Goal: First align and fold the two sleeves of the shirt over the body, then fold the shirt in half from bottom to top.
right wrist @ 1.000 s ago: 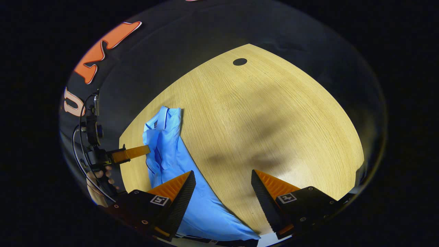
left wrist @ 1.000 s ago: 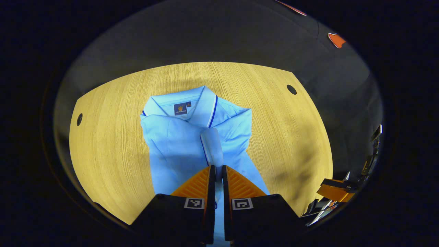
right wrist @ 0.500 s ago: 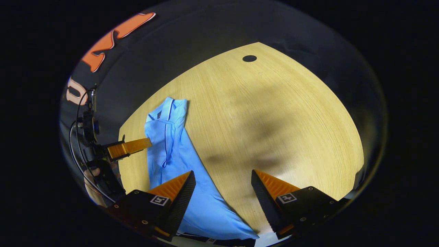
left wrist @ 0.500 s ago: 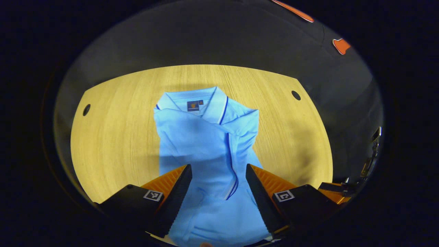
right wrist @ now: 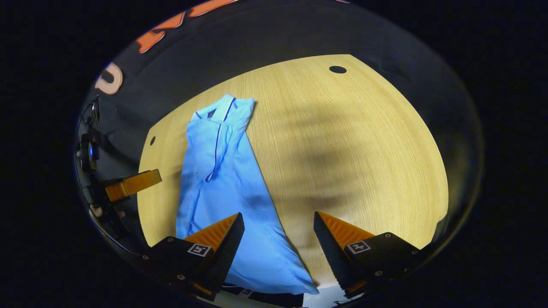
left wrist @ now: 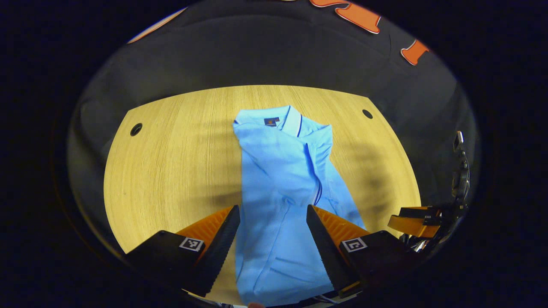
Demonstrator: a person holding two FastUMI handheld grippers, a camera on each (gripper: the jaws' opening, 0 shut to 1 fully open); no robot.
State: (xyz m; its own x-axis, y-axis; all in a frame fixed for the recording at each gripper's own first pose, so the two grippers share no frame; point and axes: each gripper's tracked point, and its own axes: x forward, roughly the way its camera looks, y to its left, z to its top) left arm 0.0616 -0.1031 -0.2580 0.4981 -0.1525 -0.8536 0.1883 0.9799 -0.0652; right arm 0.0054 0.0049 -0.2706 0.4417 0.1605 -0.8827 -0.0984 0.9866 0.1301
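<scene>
Both grippers, left gripper (left wrist: 272, 231) and right gripper (right wrist: 278, 237), are held released above the light-blue polo shirt (left wrist: 284, 184); folded sleeves could be dragged apart at its hem.

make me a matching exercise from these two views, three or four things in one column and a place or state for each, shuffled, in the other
Things:
1. polo shirt
2. left gripper
3. collar
4. round hole

States or places:
A. in the wooden table, far corner
B. jaws open, holding nothing
C. lying narrow, sleeves folded over the body
D. at the shirt's far end

Pairs: 1-C, 2-B, 3-D, 4-A
</scene>
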